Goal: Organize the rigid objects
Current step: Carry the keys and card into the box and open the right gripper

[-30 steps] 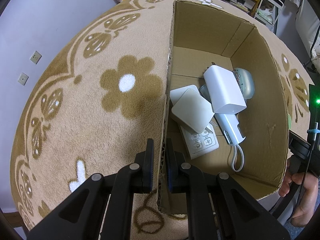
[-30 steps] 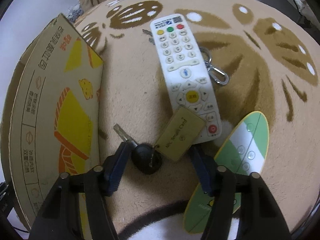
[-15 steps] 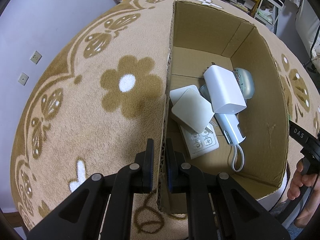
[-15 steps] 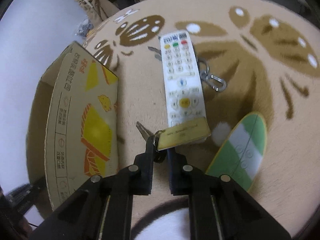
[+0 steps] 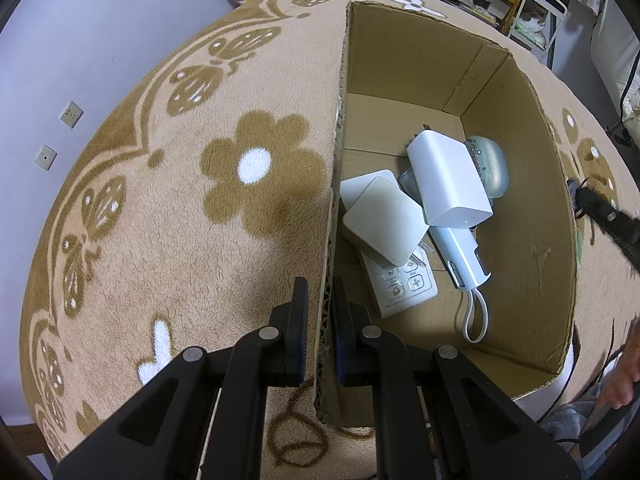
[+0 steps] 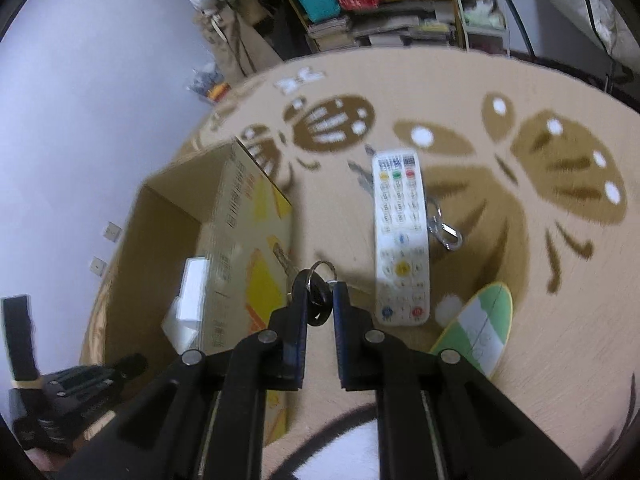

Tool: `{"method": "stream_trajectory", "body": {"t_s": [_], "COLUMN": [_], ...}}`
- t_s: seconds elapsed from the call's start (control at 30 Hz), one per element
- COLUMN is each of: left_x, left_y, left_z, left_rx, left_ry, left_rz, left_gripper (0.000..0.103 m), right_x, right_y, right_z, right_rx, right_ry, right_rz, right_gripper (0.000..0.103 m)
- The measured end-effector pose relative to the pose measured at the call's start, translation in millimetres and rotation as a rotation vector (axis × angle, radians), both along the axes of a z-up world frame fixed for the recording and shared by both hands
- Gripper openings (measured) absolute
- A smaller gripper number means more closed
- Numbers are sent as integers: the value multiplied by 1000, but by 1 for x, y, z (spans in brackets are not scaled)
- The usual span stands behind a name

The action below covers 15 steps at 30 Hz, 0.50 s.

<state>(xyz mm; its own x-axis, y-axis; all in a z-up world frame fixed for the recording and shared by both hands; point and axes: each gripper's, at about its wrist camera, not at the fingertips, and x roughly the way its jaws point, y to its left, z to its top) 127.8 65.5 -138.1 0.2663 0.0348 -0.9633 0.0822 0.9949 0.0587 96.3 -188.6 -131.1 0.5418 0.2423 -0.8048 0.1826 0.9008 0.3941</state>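
While left hand-held gripper [image 5: 320, 300] pinches box [image 5: 532, 264] rim.

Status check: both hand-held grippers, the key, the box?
Left hand-held gripper clamped on box wall. Right shut on key, lifted. Nothing in the way.

Left gripper [image 5: 320, 312]: pointed steeply down, jaws clamped on a box wall [image 5: 329, 264]. Right gripper [image 6: 320, 300]: angled downward, raised above the rug, jaws closed on a key [image 6: 316, 300]. A hand [image 5: 624, 376] shows at the left view's right edge.
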Motion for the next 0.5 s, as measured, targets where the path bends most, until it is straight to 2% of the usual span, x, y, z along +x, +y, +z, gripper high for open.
{"method": "stream_trajectory", "body": {"t_s": [0.23, 0.5], "left_x": [-1, -1], "left_y": [0, 0], "left_z": [0, 0], "left_rx": [-2, -3], "left_ry": [1, 0], "left_rz": [0, 0], "left_gripper": [11, 11], "right_x": [-2, -5], "right_y": [5, 33], "right_z": [36, 80], "right_rx": [-4, 6], "right_ry": [-126, -268], "right_rz": [15, 107], "right_gripper": [13, 13]}}
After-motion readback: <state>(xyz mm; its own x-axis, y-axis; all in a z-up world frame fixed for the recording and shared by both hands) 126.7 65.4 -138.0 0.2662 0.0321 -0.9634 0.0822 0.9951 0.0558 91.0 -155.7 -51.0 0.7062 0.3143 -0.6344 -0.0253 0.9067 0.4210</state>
